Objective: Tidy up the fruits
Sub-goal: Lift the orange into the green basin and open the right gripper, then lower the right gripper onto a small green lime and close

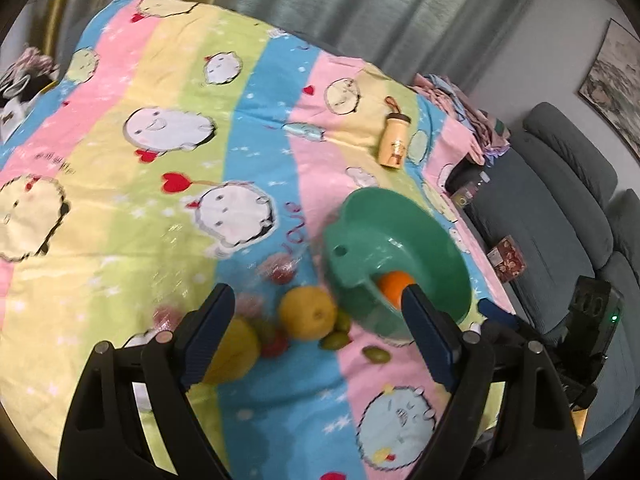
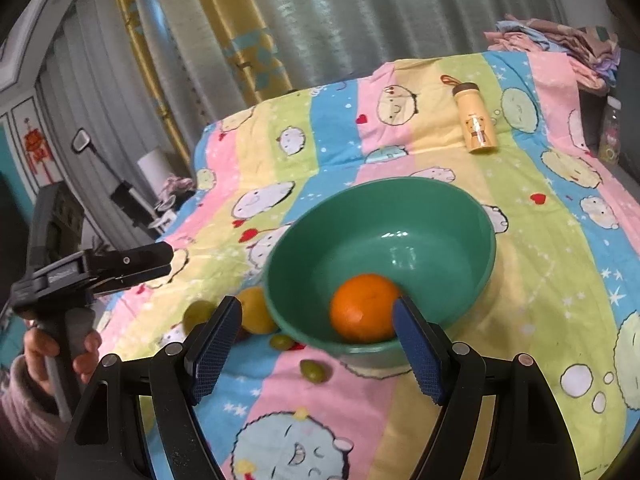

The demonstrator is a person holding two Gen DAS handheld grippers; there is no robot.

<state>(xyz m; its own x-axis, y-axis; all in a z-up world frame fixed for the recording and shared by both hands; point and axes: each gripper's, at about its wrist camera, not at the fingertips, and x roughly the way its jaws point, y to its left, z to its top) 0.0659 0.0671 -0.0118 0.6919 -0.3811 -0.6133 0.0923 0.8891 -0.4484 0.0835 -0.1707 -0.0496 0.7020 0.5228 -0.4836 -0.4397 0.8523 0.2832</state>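
A green bowl [image 1: 424, 216] [image 2: 452, 204] stands on the striped cartoon cloth [image 1: 168, 60] with one orange [image 1: 392, 286] [image 2: 364, 306] inside. Left of the bowl lie loose fruits: a yellow citrus [image 1: 306, 312] [image 2: 254, 312], a second yellow fruit [image 1: 236, 350], small green fruits [image 1: 334, 340] [image 2: 314, 370] and blurred red ones [image 1: 282, 272]. My left gripper [image 1: 318, 292] is open above the loose fruits, holding nothing. My right gripper [image 2: 317, 304] is open at the bowl's near rim, its right finger beside the orange, nothing gripped. The left gripper [image 2: 160, 260] also shows at the left of the right wrist view, in a hand [image 2: 80, 352].
A yellow bottle [image 1: 394, 140] [image 2: 476, 120] lies on the cloth beyond the bowl. Folded clothes [image 1: 460, 108] [image 2: 560, 44] sit at the far corner. A grey sofa [image 1: 560, 220] runs along the table's right edge. Curtains [image 2: 320, 20] hang behind.
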